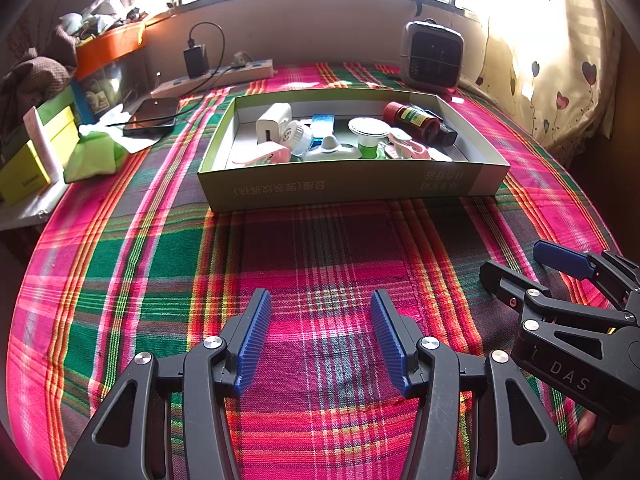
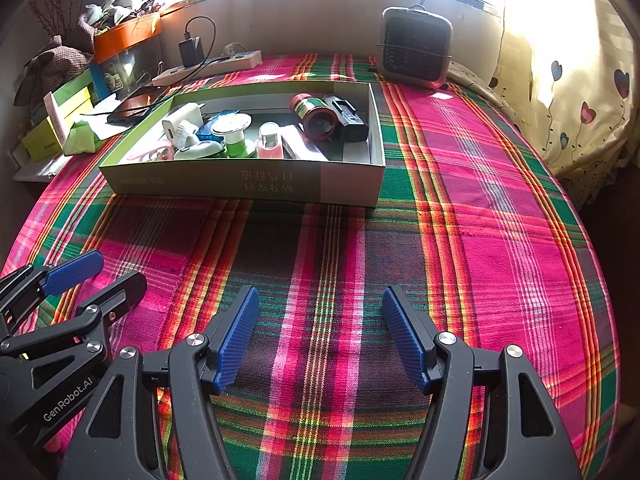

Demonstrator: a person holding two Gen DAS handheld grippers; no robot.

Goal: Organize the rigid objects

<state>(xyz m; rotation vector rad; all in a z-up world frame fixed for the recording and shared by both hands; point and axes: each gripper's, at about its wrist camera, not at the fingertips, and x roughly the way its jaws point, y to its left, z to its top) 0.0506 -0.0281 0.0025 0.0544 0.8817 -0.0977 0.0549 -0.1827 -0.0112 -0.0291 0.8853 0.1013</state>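
While both tools hang apart and empty over the plaid cloth (image 1: 320,248), looks nearly or wholly finished. Left tool (image 1: 320,340) with pads spread wide, nothing between; right tool (image 2: 320,336) likewise gaping, gripping nothing. Rigid objects already gathered inside the shallow green cardboard box (image 1: 352,188) at twelve o'clock: white charger (image 1: 274,120), red-brown bottle (image 1: 412,120) lying on its side, black block (image 2: 348,118) just beside it, green-and-white lidded jar (image 1: 370,136), pink clip (image 1: 264,154), blue case (image 1: 322,124). No loose small item visible on the bare cloth between tools and box. Perhaps left to do, judging by this alone: tidying within the box, since the pieces lie jumbled and overlapping. Outside it: phone (image 1: 152,116) at ten o'clock, power strip (image 1: 216,78) at eleven, small heater (image 1: 432,54) at one. Hard to tell what sits beneath the jar and clip; box's near wall hides the floor by it. Window glare washes out the far edge; clutter at nine o'clock partly cut off.
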